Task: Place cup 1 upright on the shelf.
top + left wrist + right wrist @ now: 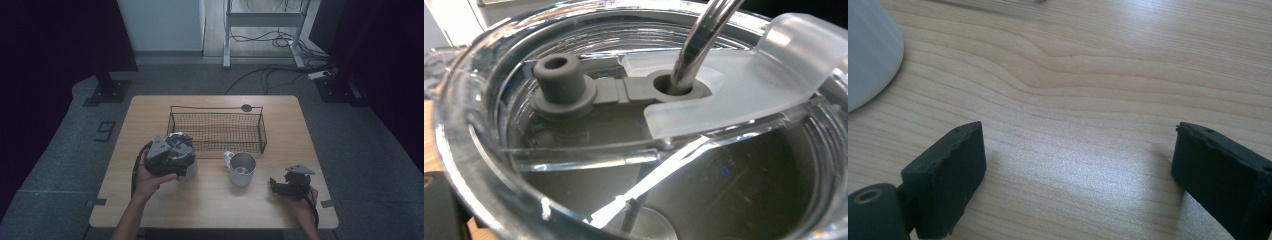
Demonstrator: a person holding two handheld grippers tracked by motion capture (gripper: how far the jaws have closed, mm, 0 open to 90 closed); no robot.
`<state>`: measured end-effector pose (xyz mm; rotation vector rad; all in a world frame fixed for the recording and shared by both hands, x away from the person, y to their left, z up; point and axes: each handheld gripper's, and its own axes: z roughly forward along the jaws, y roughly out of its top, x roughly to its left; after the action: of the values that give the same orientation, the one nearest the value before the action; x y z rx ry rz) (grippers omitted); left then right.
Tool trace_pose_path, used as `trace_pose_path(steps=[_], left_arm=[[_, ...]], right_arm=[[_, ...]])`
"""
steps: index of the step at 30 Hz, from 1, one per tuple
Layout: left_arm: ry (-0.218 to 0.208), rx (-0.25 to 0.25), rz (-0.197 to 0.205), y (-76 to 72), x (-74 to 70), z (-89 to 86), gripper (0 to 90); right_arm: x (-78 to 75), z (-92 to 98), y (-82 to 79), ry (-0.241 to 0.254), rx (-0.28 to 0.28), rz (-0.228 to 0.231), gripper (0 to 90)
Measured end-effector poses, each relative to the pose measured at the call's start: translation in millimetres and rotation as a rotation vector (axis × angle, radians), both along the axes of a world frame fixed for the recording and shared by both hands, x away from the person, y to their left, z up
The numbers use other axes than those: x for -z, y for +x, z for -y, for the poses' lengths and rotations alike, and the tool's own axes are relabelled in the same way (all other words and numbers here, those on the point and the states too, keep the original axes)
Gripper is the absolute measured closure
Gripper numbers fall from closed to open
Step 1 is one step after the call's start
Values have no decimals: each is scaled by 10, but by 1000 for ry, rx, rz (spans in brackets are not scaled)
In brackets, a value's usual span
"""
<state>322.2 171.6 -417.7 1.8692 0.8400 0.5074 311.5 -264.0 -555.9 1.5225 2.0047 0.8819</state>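
A big dark number 9 (105, 131) is marked on the grey carpet floor (60, 150), just left of the light wooden bench (210, 200). No other words or numbers can be read.

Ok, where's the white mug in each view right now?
High view: the mug stands mid-table, just in front of the wire basket and left of the right gripper.
Left gripper view: this one looks down on the tumbler lid instead.
Right gripper view: the mug's white wall curves in at the top left corner.
Shared landmark: the wooden tabletop.
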Motion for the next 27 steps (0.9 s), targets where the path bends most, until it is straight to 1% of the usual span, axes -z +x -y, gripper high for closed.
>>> trace_pose_path(steps=[8, 13, 21, 27], left_arm=[[-5, 1, -5, 41, -36, -5, 41], [-15, -12, -8, 67, -48, -20, 41], [-22, -15, -17, 108, -54, -46, 41], [-15, -16, -14, 128, -72, -34, 41]], right_arm=[[-1, 0, -2, 0, -2, 1, 76], [-1, -1, -2, 0, -3, 2, 77], [-1, -1, -2, 1, -2, 1, 78], [-1, -1, -2, 1, -2, 1, 78]])
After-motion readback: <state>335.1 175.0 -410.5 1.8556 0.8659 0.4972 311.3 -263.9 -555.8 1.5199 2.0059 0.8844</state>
